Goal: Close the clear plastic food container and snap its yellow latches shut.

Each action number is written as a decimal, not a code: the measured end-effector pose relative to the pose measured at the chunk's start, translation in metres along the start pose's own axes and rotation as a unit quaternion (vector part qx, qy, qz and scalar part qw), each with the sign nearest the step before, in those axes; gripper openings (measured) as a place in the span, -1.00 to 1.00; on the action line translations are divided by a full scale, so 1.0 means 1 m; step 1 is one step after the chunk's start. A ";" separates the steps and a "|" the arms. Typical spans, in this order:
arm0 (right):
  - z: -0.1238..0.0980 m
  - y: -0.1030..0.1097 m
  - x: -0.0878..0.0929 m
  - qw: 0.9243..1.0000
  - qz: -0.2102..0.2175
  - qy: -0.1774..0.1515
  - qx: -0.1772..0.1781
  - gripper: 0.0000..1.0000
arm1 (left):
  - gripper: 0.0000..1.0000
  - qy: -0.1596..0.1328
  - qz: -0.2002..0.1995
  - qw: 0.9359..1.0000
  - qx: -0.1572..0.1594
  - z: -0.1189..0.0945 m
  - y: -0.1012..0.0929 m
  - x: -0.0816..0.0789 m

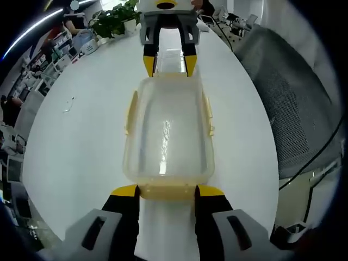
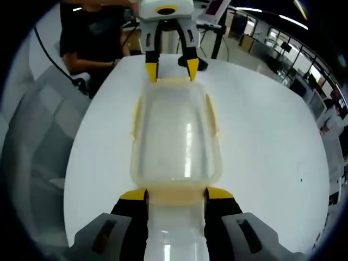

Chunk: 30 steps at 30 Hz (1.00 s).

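A clear plastic container [image 1: 167,130] [image 2: 175,133] lies on the white table with its lid resting on top. Pale yellow latches [image 1: 207,113] [image 2: 213,115] stand out from its long sides. My left gripper [image 1: 167,191] is open, its yellow-tipped fingers on either side of the near end latch [image 1: 167,193]. At the far end, my right gripper [image 1: 168,65] is open around the opposite end latch. In the right gripper view, the right gripper [image 2: 176,194] straddles its end latch [image 2: 176,193] and the left gripper [image 2: 172,69] faces it from the far end.
The white table [image 1: 81,141] [image 2: 266,141] extends around the container. A grey mesh chair [image 1: 288,103] [image 2: 38,125] stands beside the table edge. A potted plant [image 1: 114,22] sits at the far end. A person in black [image 2: 92,38] is behind the table.
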State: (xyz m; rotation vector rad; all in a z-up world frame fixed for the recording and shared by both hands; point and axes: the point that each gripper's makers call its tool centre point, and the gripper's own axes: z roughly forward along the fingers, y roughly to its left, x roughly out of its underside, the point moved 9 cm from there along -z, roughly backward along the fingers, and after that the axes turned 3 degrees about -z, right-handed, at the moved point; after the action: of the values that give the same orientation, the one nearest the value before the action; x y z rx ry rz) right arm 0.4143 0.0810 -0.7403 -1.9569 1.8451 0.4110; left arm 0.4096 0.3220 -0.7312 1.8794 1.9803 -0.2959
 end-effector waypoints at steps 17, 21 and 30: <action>-0.017 0.001 0.006 1.000 -0.005 -0.003 -0.001 -0.23 | -0.22 -0.005 0.004 1.000 -0.010 -0.006 -0.004 -0.016; -0.021 0.003 0.008 1.000 -0.006 -0.002 -0.002 -0.23 | -0.22 -0.007 0.001 1.000 -0.009 -0.007 -0.006 -0.021; -0.034 0.007 0.020 1.000 -0.004 0.004 -0.002 -0.23 | -0.22 -0.015 -0.001 1.000 -0.005 -0.004 -0.011 -0.037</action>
State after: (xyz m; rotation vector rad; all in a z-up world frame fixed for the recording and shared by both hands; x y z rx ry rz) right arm 0.4065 0.0468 -0.7213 -1.9717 1.8413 0.4057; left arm 0.3985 0.2893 -0.7140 1.8565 1.9597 -0.3125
